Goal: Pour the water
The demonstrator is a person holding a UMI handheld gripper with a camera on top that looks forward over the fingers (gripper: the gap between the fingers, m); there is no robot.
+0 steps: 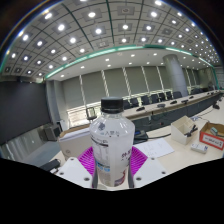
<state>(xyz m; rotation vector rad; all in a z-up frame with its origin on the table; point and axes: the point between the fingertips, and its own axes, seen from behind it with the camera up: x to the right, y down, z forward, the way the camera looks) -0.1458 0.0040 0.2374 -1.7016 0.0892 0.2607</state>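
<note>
Water bottle point(110, 142) sits dead centre between the gripper point(110, 165) fingers, upright, long axis vertical and roughly square to the finger line, dark cap point(112, 103) on top and apparently closed. Clear plastic, white label around the lower half; the contents can't be read through the wall, so fill level is unknown. Magenta pads point(88, 160) show on both sides of the body, hugging it at label height, but the actual contact lines are hidden, so I can't tell whether the fingers are clamped on it or merely standing about it. Bottle base is out of sight below the fingers, so I can't tell if it rests on the white table point(190, 160) or is lifted. Only one gripper in play, so no arm choice; the bottle is as close as it gets, nothing to reach for. No cup, glass or other receiving container visible anywhere ahead. Beyond the fingers to the right there's a red-and-white box point(212, 137) on the table, well apart from the bottle, plus some paper point(158, 148) just past the pad. Judgement: pouring hinges on tipping that vertical axis toward a target, and neither the target nor an open cap is evident yet. Risk: a smooth round body could rotate in the pads if the hold is loose.
</note>
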